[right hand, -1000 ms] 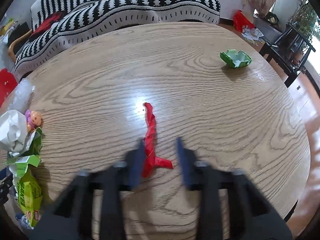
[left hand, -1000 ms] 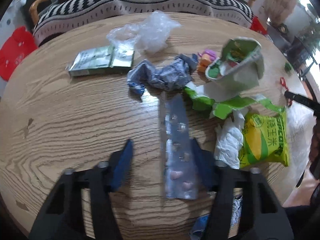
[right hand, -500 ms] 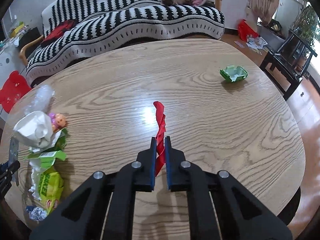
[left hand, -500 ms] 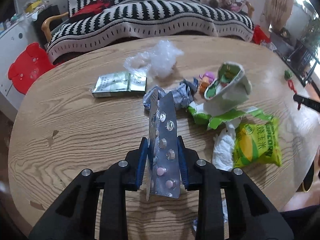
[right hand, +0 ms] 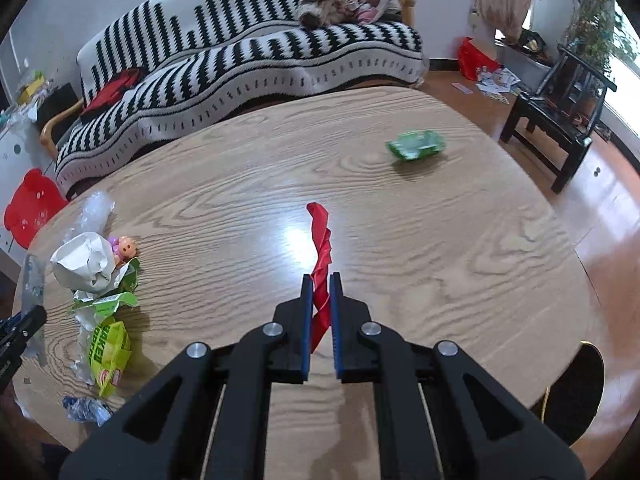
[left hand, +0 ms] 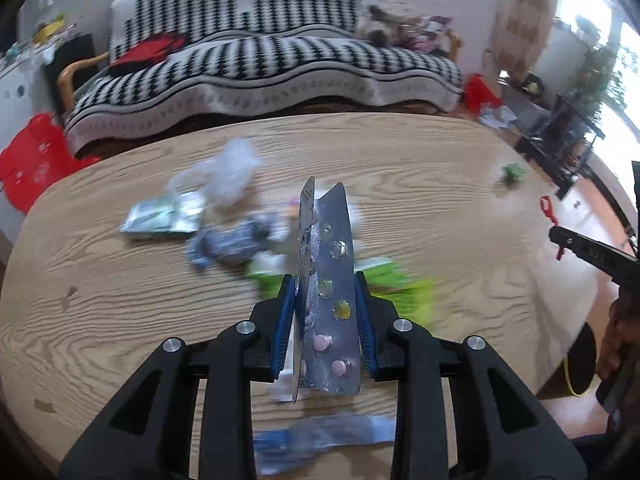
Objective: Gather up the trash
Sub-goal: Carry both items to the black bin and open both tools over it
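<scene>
Wooden oval table [left hand: 120, 300] fills the left wrist view, with a black-and-white striped sofa [left hand: 256, 68] behind it and a red stool [left hand: 32, 160] at the far left. Left gripper [left hand: 325, 320] is clamped on a silver blister pack [left hand: 330, 280], folded lengthwise and standing up out of the jaws; pink pills show in its lower pockets. Beyond the fingertips, blurred: a crumpled clear plastic bag [left hand: 228, 172], a flat green-and-silver packet [left hand: 164, 216] to the left of it, a scrunched blue-grey wrapper [left hand: 228, 242]. Green packaging [left hand: 400, 284] lies just right of the fingertips. A blue wrapper [left hand: 320, 440] sits under the gripper body, near the table edge. Far right, the right gripper [left hand: 560, 236] comes into view with a red strip [left hand: 549, 210] in it.

Right wrist view: same table [right hand: 440, 260]. Right gripper [right hand: 321, 312] is pressed together on a twisted red plastic strip [right hand: 322, 248], which rises ahead of the fingertips, clear of the tabletop. A crumpled green wrapper [right hand: 416, 145] lies well ahead and to the right. Off to the left is the trash pile: crumpled white paper [right hand: 82, 266], a small pink doll figure [right hand: 124, 246] touching it, a yellow-green snack bag [right hand: 108, 356] nearer the edge.
</scene>
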`<state>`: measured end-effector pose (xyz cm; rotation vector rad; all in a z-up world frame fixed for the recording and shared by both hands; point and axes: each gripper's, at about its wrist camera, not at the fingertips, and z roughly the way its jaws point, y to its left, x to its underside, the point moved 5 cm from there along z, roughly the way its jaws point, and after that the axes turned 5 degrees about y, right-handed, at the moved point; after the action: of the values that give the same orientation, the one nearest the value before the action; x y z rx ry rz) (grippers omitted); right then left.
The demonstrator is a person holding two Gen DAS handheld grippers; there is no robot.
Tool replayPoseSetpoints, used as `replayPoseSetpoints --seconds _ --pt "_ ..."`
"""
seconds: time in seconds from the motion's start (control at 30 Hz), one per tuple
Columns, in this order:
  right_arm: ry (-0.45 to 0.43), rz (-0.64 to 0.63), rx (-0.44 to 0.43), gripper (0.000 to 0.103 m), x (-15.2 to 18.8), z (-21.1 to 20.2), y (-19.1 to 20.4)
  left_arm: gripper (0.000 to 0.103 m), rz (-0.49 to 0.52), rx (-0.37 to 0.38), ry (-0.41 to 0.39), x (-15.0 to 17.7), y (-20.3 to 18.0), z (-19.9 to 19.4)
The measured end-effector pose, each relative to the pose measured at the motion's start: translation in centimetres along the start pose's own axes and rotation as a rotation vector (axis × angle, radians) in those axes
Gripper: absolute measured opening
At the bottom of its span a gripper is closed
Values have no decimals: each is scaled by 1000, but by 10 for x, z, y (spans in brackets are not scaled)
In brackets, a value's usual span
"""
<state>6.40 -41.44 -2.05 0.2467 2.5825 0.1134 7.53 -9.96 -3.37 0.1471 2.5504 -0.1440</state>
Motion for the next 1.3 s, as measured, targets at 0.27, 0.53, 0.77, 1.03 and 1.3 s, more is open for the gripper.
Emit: replayPoseSetpoints --seconds 0.27,0.53,0.77,1.03,1.3 --pt "-52 136 54 9 26 -49 -105 29 170 151 -15 -1 -131 1" --pt "-50 399 166 9 96 -87 -263 29 354 372 29 29 -292 14" --pt "-11 674 204 9 185 -101 -388 29 534 529 95 78 -422 41" --pt "11 912 184 9 248 -99 -462 29 610 674 271 146 -527 92" --pt "5 969 193 9 263 -97 -486 29 622 715 364 182 -580 126"
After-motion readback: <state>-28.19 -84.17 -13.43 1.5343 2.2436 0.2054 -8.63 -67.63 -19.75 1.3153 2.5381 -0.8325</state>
